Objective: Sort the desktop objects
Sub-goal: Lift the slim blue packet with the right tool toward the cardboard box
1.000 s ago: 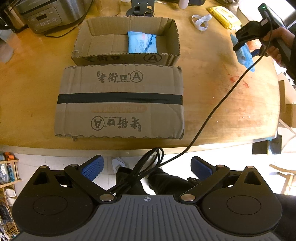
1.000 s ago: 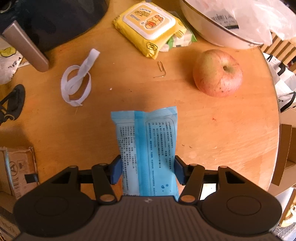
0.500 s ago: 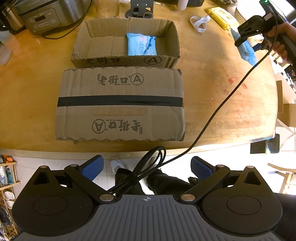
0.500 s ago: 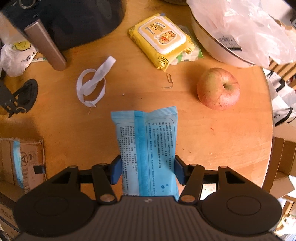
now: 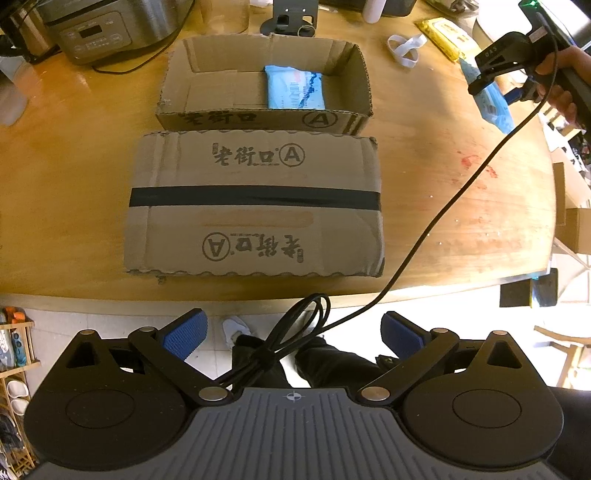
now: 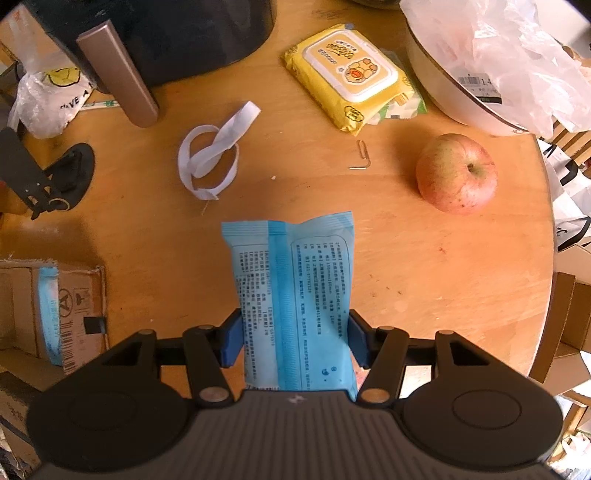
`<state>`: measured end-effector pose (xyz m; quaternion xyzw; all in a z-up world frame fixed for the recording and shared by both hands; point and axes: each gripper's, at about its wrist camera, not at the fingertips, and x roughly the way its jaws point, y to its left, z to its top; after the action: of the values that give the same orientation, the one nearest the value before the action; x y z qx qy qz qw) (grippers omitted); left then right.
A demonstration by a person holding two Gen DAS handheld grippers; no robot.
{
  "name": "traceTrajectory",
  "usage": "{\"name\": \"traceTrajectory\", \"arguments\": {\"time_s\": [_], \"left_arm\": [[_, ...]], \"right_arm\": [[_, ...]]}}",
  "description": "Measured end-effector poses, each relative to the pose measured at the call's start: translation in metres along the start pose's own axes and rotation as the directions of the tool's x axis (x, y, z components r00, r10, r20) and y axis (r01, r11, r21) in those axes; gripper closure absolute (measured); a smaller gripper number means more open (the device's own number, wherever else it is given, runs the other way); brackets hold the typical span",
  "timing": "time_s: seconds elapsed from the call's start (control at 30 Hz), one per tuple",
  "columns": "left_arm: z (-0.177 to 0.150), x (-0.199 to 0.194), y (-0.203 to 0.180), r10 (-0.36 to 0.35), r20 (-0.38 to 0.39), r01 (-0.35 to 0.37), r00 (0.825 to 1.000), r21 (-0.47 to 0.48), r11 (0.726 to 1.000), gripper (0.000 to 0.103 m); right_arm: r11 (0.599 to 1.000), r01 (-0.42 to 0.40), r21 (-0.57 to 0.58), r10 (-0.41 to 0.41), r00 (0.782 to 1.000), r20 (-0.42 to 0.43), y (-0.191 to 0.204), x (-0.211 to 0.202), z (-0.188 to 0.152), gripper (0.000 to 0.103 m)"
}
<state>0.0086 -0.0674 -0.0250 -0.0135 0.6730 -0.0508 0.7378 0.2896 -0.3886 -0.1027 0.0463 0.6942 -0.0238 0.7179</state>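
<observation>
My right gripper [image 6: 294,338] is shut on a light blue tissue pack [image 6: 295,295], held above the wooden table and pointing down. The left wrist view shows that same gripper [image 5: 496,79] and the blue tissue pack [image 5: 493,107] at the upper right, off to the right of an open cardboard box [image 5: 258,120]. A second blue pack [image 5: 294,92] lies inside that box. A closed cardboard box [image 5: 255,203] with black tape sits in front of it. My left gripper [image 5: 293,332] hangs open beyond the table's near edge, with nothing between its pads.
On the table beneath the right gripper lie a yellow wipes pack [image 6: 351,75], an apple [image 6: 456,173], a white strap loop [image 6: 212,155], a bent paper clip [image 6: 362,155] and a white bowl [image 6: 454,99] with a plastic bag. A rice cooker [image 5: 107,29] stands at the back left. A black cable [image 5: 424,243] crosses the table's right side.
The right gripper has risen with the blue pack, so the table items look smaller and the open box has come into its view at left. The left gripper has stayed put.
</observation>
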Motion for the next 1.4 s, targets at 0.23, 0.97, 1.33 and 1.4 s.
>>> {"name": "traceTrajectory", "arguments": {"time_s": [0.23,0.97,1.33,1.4], "left_arm": [[-0.003,-0.001,0.010,-0.005,0.005,0.005,1.000,-0.003,1.000,0.000],[-0.007,-0.006,0.051,-0.009,0.015,0.009,1.000,-0.014,1.000,0.000],[-0.007,-0.008,0.068,-0.014,0.018,0.015,1.000,-0.015,1.000,0.000],[-0.007,-0.008,0.071,-0.017,0.019,0.017,1.000,-0.016,1.000,0.000]], "right_arm": [[1.000,-0.006,0.004,0.006,1.000,0.003,0.012,-0.005,-0.003,0.043],[1.000,-0.012,0.013,0.012,1.000,-0.004,0.056,-0.006,-0.011,0.043],[1.000,-0.014,0.007,0.014,1.000,-0.001,0.078,-0.009,-0.013,0.043],[1.000,-0.014,0.006,0.014,1.000,0.000,0.081,-0.010,-0.014,0.043]]}}
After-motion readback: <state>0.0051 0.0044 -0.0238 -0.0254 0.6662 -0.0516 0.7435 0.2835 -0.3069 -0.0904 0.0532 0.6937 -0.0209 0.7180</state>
